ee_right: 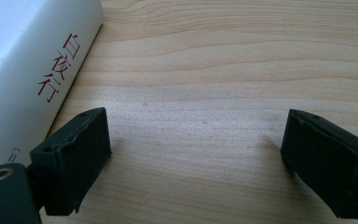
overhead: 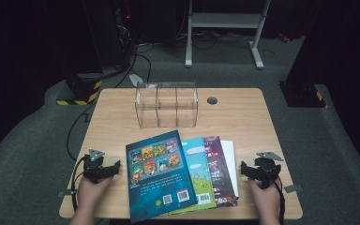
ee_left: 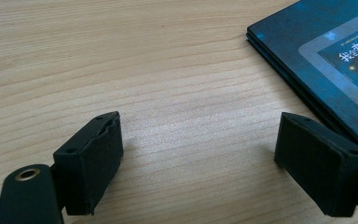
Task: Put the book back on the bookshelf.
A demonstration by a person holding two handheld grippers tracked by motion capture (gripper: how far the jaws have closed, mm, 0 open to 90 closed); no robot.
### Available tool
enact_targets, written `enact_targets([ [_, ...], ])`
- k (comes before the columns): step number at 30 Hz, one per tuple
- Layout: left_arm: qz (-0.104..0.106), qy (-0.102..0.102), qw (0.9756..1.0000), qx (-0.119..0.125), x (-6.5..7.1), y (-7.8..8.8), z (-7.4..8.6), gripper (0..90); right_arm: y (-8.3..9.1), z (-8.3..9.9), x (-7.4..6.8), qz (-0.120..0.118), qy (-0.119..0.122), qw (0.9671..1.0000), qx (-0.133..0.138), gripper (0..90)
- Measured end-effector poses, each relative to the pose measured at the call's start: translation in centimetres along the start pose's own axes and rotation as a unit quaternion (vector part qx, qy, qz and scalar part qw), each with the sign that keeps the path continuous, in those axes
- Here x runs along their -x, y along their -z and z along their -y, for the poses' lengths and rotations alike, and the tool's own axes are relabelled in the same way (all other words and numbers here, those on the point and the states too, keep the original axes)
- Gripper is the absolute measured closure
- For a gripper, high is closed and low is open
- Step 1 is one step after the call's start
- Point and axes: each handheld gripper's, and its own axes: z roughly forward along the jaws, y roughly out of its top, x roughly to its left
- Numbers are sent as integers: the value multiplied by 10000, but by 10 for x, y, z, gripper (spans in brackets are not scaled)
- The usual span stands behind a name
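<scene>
Here, the wooden table [overhead: 243, 117] carries everything, and at its far middle stands a clear acrylic organiser [overhead: 167, 105] with upright dividers making three slots, all of which look empty.

Nearer the person lies a fanned stack of books. On top and leftmost is the dark blue book [overhead: 159, 176], its cover showing a grid of small pictures. Partly under it, to the right, is a light blue and green book [overhead: 199, 171], then a purple book [overhead: 218, 168], and at the bottom right a white book [overhead: 231, 164], whose spine with red characters fills the upper left of the right gripper view. Each book's long axis runs near to far, tilted slightly, with the near ends reaching the table's near edge.

The left gripper [overhead: 108, 169] rests on the table just left of the stack, its jaws spread wide with only bare wood between them. In the left gripper view the dark blue book's corner [ee_left: 317, 60] lies just beside one jaw, apparently not touching it. The right gripper [overhead: 248, 171] sits just right of the stack, also released and holding nothing, close beside the white book [ee_right: 23, 74].

As I judge it, the work is to stand the books in the organiser. The top book's free long edge faces the left gripper, so that hand is the nearer one to take it first.
</scene>
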Motion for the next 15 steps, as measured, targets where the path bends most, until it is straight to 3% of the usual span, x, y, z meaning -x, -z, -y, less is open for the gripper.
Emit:
enact_targets([
  [6, -36, 34, 10000, 0, 1, -2, -1, 142, 8, 9, -1, -226, 249, 9994, -6, 78],
  [15, 17, -15, 10000, 2, 0, -2, -1, 143, 8, 8, -1, -333, 324, 9989, -3, 78],
])
